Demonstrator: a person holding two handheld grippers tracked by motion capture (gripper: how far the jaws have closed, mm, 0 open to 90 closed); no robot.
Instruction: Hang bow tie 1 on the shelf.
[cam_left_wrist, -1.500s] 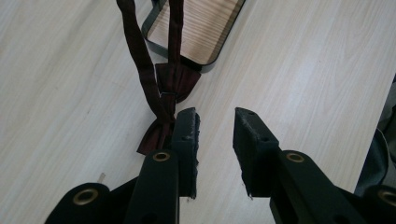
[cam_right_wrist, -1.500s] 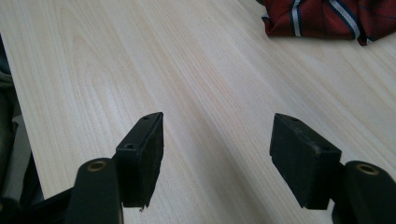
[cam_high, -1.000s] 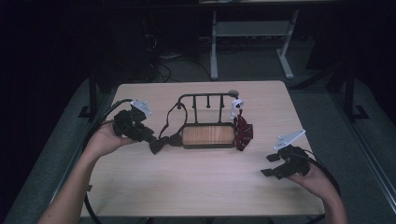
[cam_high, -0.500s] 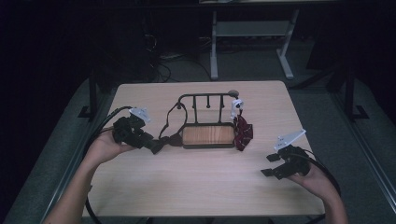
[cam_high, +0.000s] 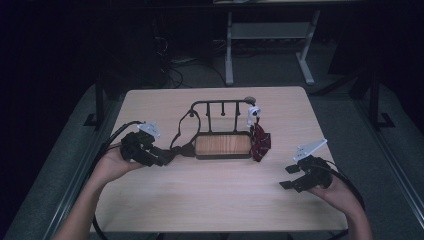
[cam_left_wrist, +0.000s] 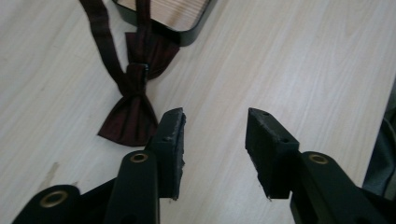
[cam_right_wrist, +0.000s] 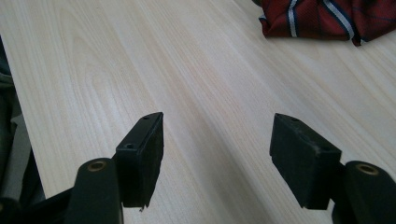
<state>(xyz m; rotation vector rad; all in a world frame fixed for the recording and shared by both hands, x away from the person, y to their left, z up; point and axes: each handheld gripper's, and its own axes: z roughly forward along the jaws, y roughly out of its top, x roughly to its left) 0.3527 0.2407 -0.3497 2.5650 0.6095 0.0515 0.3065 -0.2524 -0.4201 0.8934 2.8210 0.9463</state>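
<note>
From above, the left gripper (cam_high: 167, 158) sits left of centre, at the dark bow tie (cam_high: 186, 149) by the wooden stand (cam_high: 222, 145). Its own view shows the jaws just opened, nothing between, bow tie (cam_left_wrist: 135, 100) upper left. The right gripper (cam_right_wrist: 217, 154) gapes over bare table (cam_right_wrist: 140, 70).

The table (cam_high: 215, 200) was made of pale wood with a smooth, matt grain. The bow tie (cam_left_wrist: 133, 100) was of dark red cloth with a soft sheen. The striped tie (cam_right_wrist: 322, 16) was woven cloth. The rack (cam_high: 222, 145) was of black metal with a glossy wooden base.
</note>
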